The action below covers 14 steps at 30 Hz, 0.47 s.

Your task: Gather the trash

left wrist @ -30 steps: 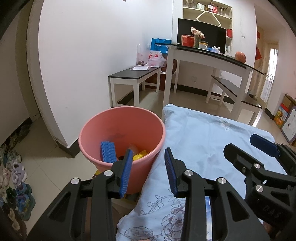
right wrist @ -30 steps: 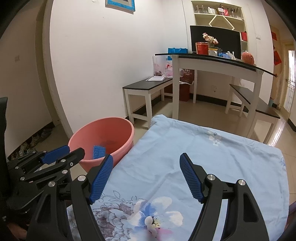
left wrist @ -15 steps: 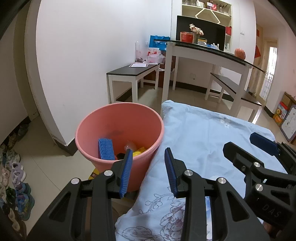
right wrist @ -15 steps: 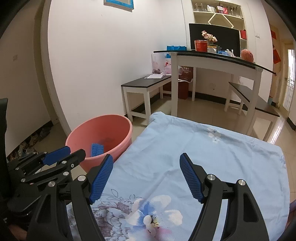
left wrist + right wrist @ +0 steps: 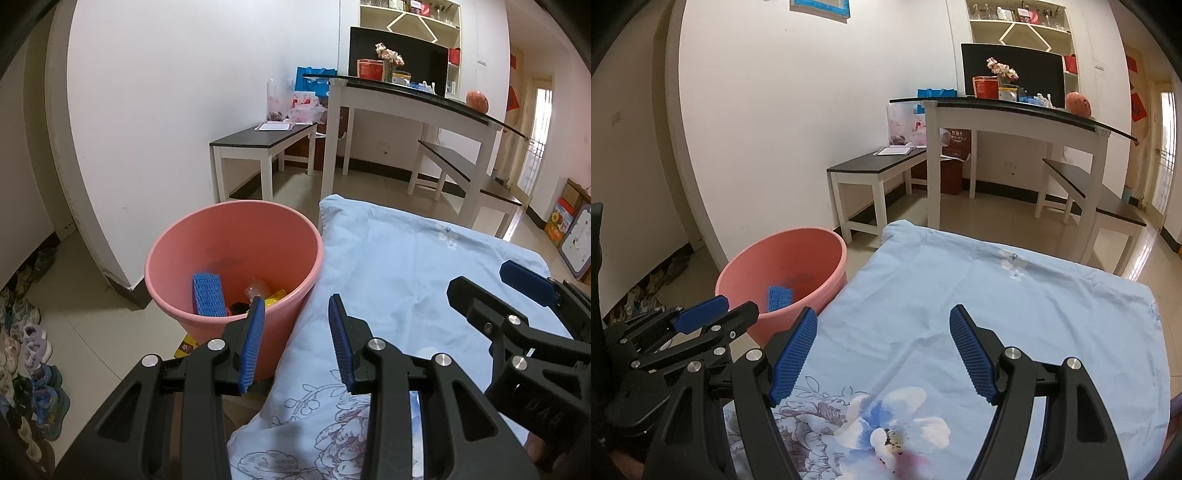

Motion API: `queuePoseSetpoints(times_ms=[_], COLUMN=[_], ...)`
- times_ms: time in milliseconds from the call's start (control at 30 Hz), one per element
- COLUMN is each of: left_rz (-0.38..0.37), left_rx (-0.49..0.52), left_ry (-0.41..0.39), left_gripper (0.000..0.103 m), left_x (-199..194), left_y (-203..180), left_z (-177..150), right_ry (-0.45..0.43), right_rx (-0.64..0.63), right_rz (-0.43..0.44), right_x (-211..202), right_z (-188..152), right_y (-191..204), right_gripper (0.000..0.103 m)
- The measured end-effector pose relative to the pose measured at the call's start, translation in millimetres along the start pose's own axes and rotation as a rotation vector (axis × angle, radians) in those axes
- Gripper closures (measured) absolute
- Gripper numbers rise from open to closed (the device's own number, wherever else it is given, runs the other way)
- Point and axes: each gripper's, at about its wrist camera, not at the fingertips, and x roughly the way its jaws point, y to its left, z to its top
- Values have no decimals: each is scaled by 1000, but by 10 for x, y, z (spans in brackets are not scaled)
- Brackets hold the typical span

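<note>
Though near, bucket (image 5: 236, 236) beyond jaws.

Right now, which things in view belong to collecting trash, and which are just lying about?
Job:
pink bin
blue foam piece in it
yellow wrapper in it
left tool, open
right tool, open

Lying about:
floral cloth
benches
shoes

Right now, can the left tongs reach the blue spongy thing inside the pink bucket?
Probably yes. The left tongs are open and empty, right by the pink bucket. The bucket has no lid, and the blue spongy thing leans uncovered against its inside wall. They'd just have to dip over the rim.
</note>
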Motion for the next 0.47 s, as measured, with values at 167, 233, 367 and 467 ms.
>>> queuePoseSetpoints(times_ms=[167, 233, 367, 467], left_rz=[4, 4, 3, -2], left_rx=[-3, -3, 1, 7], left_ry=[-6, -5, 9, 12], left_gripper=[67, 67, 67, 67], left_x=[-2, 3, 34, 48], left_y=[-1, -10, -39, -65], left_z=[-3, -11, -22, -21], right_ry=[0, 1, 3, 3], right_rx=[4, 6, 13, 16], right_rz=[-2, -5, -7, -9], right_x=[-4, -6, -3, 1], right_z=[-8, -14, -22, -21], right_y=[-15, -25, -44, -51], right_gripper=[30, 30, 30, 30])
